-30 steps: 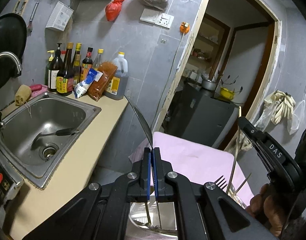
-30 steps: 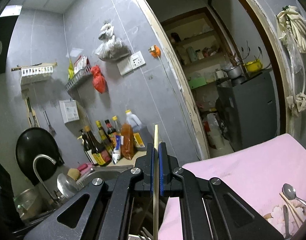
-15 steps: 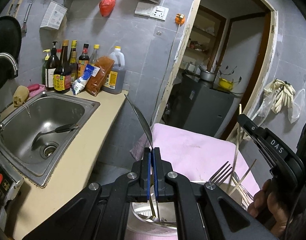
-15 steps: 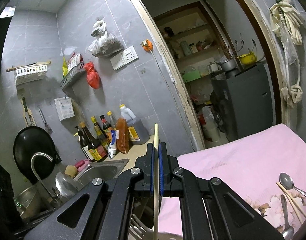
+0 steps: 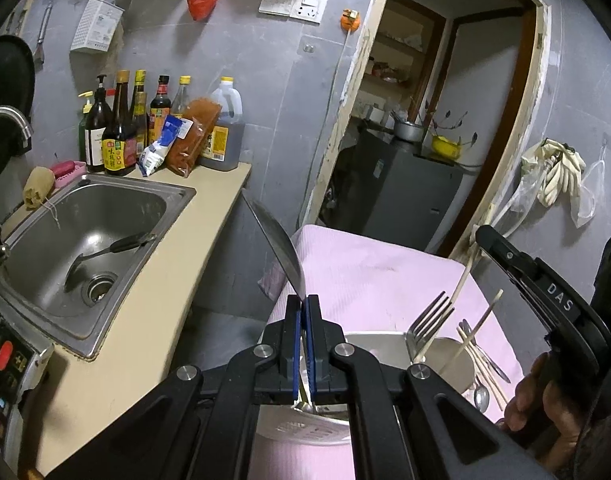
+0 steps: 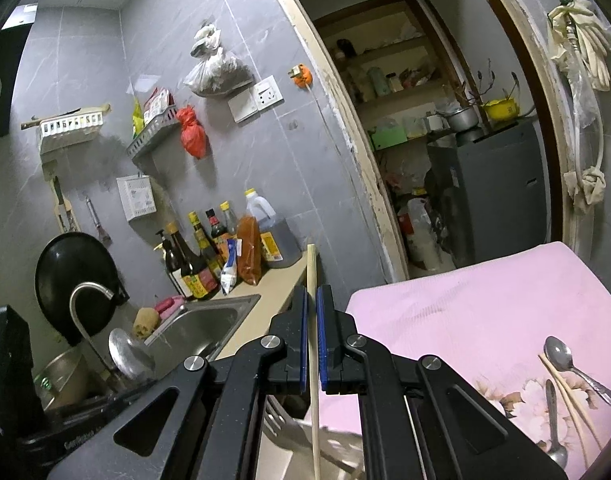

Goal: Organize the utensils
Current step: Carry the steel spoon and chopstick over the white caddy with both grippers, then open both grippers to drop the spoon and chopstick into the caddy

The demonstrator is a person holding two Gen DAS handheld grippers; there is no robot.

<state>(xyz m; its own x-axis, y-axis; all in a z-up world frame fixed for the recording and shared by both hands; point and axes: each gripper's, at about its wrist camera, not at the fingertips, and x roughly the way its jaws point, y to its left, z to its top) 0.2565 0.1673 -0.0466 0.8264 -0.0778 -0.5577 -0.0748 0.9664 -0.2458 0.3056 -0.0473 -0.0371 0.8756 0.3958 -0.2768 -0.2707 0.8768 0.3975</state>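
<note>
While the left tool is clenched on a flat metal utensil whose blade-like end sticks up and away past its tips, the right tool grips a single wooden chopstick that stands nearly upright between its blue pads. Exactly what kind of utensil the left one holds cannot be told, since only a thin edge of it shows. Beneath the left tool sits a round metal container inside a white plastic basket, resting on a surface covered with a pink cloth. A fork stands in the container with its tines up, and several chopsticks lean out of it to the right. In the left wrist view the right tool appears at the right edge, held by a hand, with its chopstick angled down toward the container. From the right wrist view the lower end of that chopstick reaches down beside the fork tines, though whether it touches anything there cannot be made out. Farther right on the pink cloth lie two spoons and a pair of chopsticks, close together over a floral print. To the left of the cloth runs a beige surface with a steel sink, in which a dark-handled ladle lies. Sauce bottles and a large oil jug stand against the grey tiled wall behind the sink.
</note>
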